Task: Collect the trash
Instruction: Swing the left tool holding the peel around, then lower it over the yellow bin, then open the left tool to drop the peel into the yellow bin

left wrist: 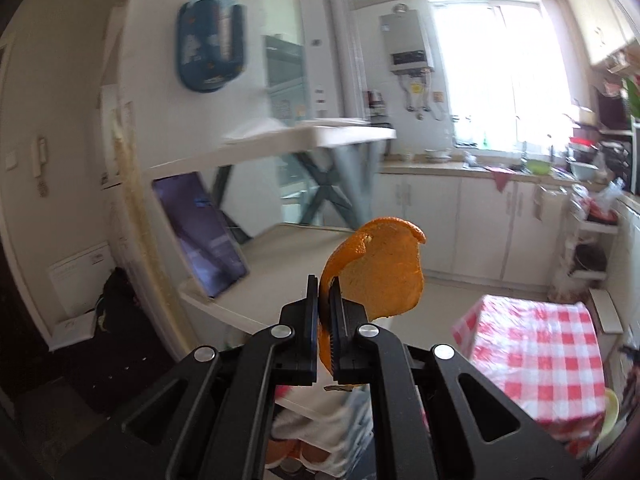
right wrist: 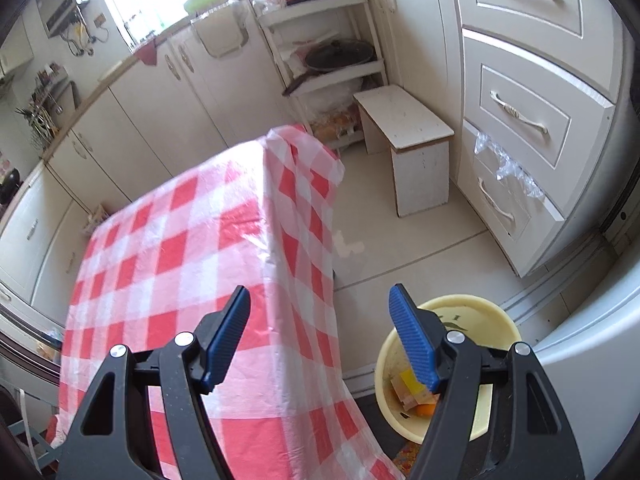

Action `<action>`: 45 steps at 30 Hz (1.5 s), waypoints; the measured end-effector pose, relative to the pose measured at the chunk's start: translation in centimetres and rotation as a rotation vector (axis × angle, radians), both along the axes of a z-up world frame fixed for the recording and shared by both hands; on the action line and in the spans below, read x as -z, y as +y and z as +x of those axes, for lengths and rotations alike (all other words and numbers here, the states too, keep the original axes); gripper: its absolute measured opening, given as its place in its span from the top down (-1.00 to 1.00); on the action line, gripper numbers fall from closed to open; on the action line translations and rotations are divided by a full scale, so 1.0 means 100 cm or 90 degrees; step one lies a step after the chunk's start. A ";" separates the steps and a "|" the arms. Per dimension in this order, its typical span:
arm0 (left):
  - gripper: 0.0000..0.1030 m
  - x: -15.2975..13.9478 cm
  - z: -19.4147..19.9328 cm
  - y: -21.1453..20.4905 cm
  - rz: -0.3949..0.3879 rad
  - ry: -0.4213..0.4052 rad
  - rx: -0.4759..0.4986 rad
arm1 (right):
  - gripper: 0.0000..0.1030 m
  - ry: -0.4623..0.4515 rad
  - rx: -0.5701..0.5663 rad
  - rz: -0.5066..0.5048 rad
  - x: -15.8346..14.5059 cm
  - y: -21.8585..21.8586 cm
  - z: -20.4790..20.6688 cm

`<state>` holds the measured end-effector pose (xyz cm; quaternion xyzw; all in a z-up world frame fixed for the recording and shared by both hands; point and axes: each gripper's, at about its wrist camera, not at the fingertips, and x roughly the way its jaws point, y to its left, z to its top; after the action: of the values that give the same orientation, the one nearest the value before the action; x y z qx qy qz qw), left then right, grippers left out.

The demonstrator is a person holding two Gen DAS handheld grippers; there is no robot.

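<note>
The left tool (left wrist: 325, 280) is clamped tight on an orange peel (left wrist: 380, 272), its two black jaws pressed flat against the peel's lower edge. The peel stands up and curls to the right above the jaws; its pale, pithy inner side faces the camera, and the glossy orange skin shows along the curled top rim and down the strip caught between the jaws. It hangs in the air, clear of any surface.

The right tool (right wrist: 320, 300) stands wide open with nothing between its blue ribbed pads (right wrist: 412, 340). It hovers over the near corner of a tabletop (right wrist: 180, 240) draped in a red-and-white checked plastic cloth.

Just beside that tabletop, on the floor, sits a pale yellow bin (right wrist: 472, 308). Inside it lie scraps, among them something yellow and something orange, partly hidden by the right jaw.

The room is a kitchen with cream cabinets (right wrist: 160, 92), a pale tiled floor (right wrist: 400, 240) and a bright window (left wrist: 500, 72) over the counter.

The left wrist view alone shows a white folding table (left wrist: 320, 136) with crossed grey legs, a wall-mounted water heater (left wrist: 406, 40) and a dark panel (left wrist: 200, 232) leaning near the wall; the checked tabletop appears there low on the right. The right wrist view alone shows a small white stool (right wrist: 404, 120), a drawer stack (right wrist: 528, 100) with clear plastic sticking out of one drawer, and a white rack (right wrist: 332, 40) holding a dark pan.
</note>
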<state>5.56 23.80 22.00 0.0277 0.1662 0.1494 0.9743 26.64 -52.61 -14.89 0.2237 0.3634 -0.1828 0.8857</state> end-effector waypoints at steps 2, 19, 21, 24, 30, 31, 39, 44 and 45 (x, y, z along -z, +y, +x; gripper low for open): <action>0.91 0.006 0.004 -0.025 -0.003 0.008 0.047 | -0.34 -0.024 -0.005 -0.009 -0.009 0.002 -0.005; 0.91 0.254 0.178 -0.448 -0.179 0.343 0.611 | -0.42 -0.217 0.076 -0.040 -0.074 -0.033 -0.080; 0.91 0.283 0.181 -0.501 -0.168 0.377 0.634 | -0.42 -0.223 0.086 -0.036 -0.077 -0.041 -0.083; 0.91 0.317 0.188 -0.571 -0.166 0.416 0.652 | -0.43 -0.235 0.100 -0.039 -0.082 -0.051 -0.093; 0.32 0.379 0.209 -0.676 -0.130 0.522 0.666 | -0.47 -0.224 0.121 -0.044 -0.079 -0.069 -0.101; 0.29 0.383 0.208 -0.683 -0.114 0.524 0.665 | -0.47 -0.221 0.124 -0.035 -0.077 -0.073 -0.101; -0.33 0.340 0.197 -0.643 0.023 0.393 0.614 | -0.55 -0.194 0.096 -0.030 -0.073 -0.064 -0.088; -0.56 0.309 0.201 -0.581 0.073 0.314 0.522 | -0.60 -0.171 0.039 -0.060 -0.074 -0.027 -0.065; -0.58 0.301 0.200 -0.564 0.076 0.300 0.505 | -0.60 -0.169 0.028 -0.066 -0.075 -0.020 -0.062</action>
<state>25.57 -32.61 -8.15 0.1779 0.3505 -0.2356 0.8888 20.46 -54.60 -7.41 0.2079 0.2279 -0.1896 0.9321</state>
